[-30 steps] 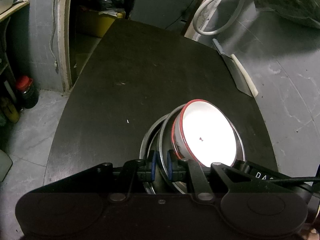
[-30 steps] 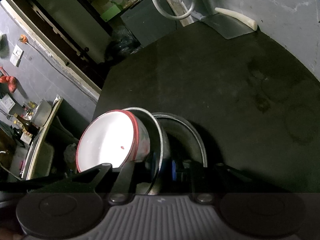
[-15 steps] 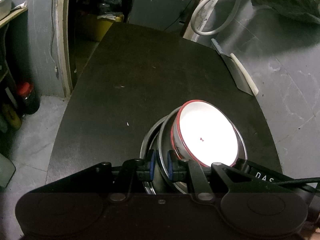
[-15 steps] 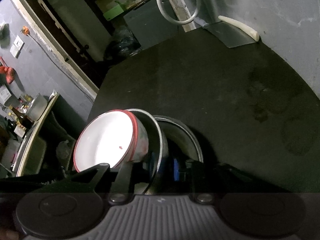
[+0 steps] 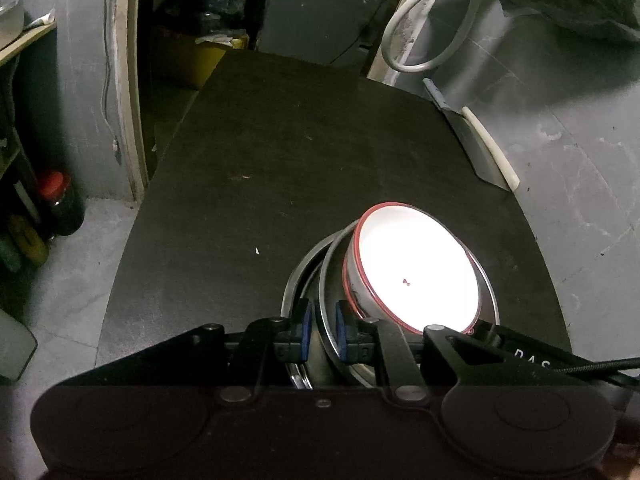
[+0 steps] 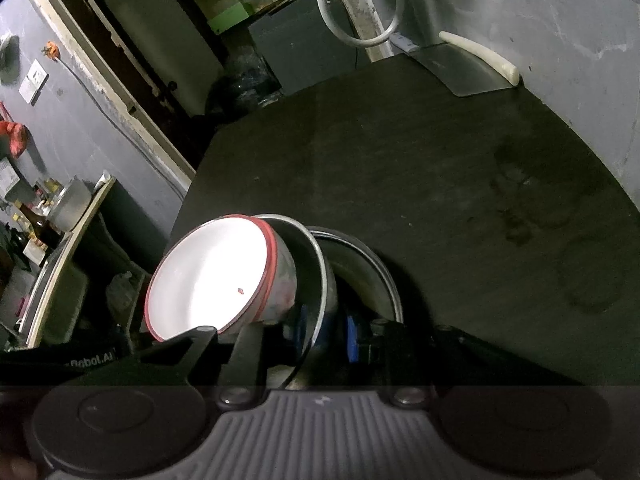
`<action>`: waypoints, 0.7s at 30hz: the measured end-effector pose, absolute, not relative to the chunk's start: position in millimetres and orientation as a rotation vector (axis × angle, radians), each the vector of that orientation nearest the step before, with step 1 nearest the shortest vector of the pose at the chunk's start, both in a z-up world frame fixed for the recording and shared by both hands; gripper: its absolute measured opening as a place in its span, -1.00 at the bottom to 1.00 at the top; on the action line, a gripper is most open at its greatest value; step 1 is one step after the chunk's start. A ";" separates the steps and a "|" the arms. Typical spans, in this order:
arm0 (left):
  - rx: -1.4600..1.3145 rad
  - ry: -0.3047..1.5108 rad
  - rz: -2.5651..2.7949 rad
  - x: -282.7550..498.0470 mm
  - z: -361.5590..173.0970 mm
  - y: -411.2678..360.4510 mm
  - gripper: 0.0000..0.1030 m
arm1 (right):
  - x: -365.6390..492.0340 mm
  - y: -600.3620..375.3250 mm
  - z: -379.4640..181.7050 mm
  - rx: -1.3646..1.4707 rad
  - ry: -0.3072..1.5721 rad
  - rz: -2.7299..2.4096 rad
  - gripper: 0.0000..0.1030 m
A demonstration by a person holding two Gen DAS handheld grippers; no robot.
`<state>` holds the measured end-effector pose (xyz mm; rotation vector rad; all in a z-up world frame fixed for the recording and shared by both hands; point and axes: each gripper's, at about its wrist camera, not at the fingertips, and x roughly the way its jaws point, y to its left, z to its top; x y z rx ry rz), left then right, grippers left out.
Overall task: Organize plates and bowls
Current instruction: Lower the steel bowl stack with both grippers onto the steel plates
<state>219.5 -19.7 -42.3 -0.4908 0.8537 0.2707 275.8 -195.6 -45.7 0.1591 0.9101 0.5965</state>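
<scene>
1. Bowls and plates number three in all: one white bowl with a red rim (image 5: 416,276), nested in one steel bowl (image 5: 326,320), with one steel plate (image 5: 294,280) outermost; they sit tilted together in the lower middle of both views, over the near part of the dark tabletop (image 5: 300,152).
2. In the left wrist view, the left gripper (image 5: 320,326) has its blue-padded fingers (image 5: 304,326) narrow, pinching the steel bowl's rim, one pad on each side of it.
3. In the right wrist view, the right gripper (image 6: 324,334) straddles the same rim on the stack's other side, blue pads close together on the steel bowl (image 6: 316,276); the white bowl (image 6: 208,276) leans toward the lower left of that frame and the steel plate (image 6: 376,264) lies to its right.
4. One cleaver with a pale handle (image 5: 472,144) lies at the tabletop's far right edge, well apart from the stack; one looped white hose (image 5: 424,32) hangs in the upper right.
5. Compared with a second ago, the stack and both grips look unchanged, though the background sits slightly lower in both frames.
</scene>
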 end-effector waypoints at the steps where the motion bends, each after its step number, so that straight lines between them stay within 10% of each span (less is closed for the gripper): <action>1: -0.490 0.852 0.271 219.4 -42.3 -19.4 -0.72 | 275.4 -195.3 -45.5 0.152 0.910 0.596 -0.55; 21: -0.452 0.847 0.266 217.8 -39.8 -22.8 -0.71 | 265.5 -186.2 -37.1 0.002 0.918 0.584 -0.56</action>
